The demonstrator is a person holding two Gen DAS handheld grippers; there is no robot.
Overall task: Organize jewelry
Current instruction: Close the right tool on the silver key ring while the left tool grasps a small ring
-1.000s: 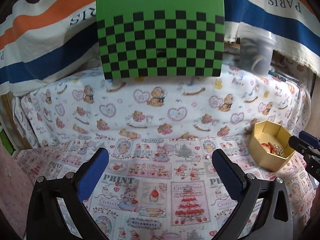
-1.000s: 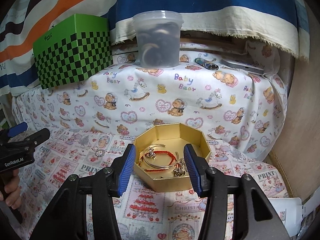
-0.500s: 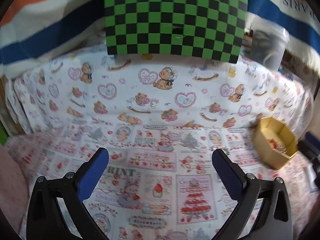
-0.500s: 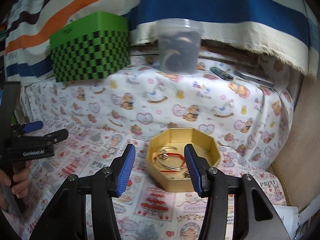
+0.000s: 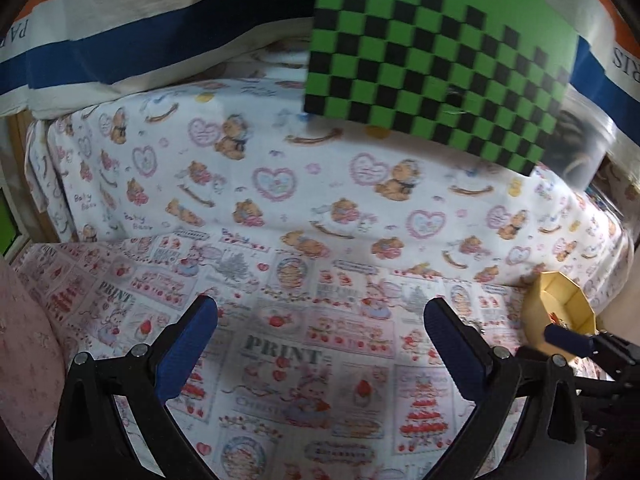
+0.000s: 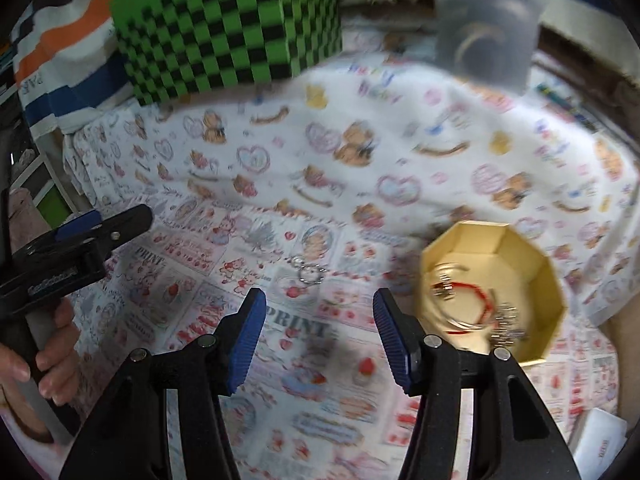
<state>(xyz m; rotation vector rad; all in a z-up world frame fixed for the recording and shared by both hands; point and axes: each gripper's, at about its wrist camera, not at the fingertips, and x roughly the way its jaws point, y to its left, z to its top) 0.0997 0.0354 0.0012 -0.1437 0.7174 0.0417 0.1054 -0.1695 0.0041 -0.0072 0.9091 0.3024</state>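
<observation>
A gold octagonal box (image 6: 532, 284) stands on the patterned cloth at the right and holds a red bracelet (image 6: 476, 296), a silver bangle and small metal pieces. It also shows in the left wrist view (image 5: 560, 300) at far right. A small silver ring piece (image 6: 309, 272) lies loose on the cloth left of the box. My right gripper (image 6: 318, 312) is open and empty, just in front of that ring piece. My left gripper (image 5: 320, 332) is open and empty over bare cloth; it shows at far left in the right wrist view (image 6: 100, 226).
A green-and-black checkered box (image 5: 440, 52) and a clear plastic tub (image 6: 488, 28) stand on the raised bear-print ledge at the back. A striped cloth (image 5: 160, 32) hangs behind. White paper (image 6: 600, 440) lies at the front right.
My right gripper has swung left, off the gold box and toward the loose ring piece. My left gripper has turned left and tilted. Both stay open.
</observation>
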